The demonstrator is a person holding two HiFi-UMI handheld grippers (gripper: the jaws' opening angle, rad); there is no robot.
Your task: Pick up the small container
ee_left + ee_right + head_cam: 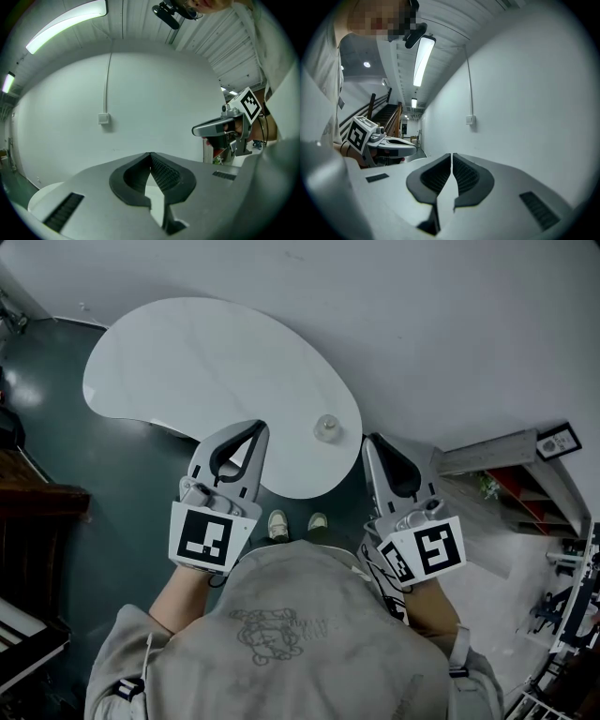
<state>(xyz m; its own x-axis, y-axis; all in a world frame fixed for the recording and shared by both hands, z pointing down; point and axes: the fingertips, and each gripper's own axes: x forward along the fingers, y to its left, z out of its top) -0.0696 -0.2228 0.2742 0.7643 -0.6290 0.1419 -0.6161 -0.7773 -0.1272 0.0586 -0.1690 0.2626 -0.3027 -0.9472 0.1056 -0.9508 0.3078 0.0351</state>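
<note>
The small clear container (326,427) stands upright near the right edge of a white kidney-shaped table (187,362). My left gripper (257,429) is held over the table's near edge, to the left of the container and apart from it, jaws shut with nothing in them. To the container's right, just off the table, my right gripper (369,441) is also shut and empty. Both gripper views point level at the white wall, with the jaws (150,155) (452,155) closed tip to tip. Neither gripper view shows the container.
A red shelf unit with a white board on top (525,474) stands at the right. Dark furniture and stairs (28,521) lie at the left. A wall box with a cable (103,118) (470,120) is ahead. The person's shoes (295,521) stand at the table's near edge.
</note>
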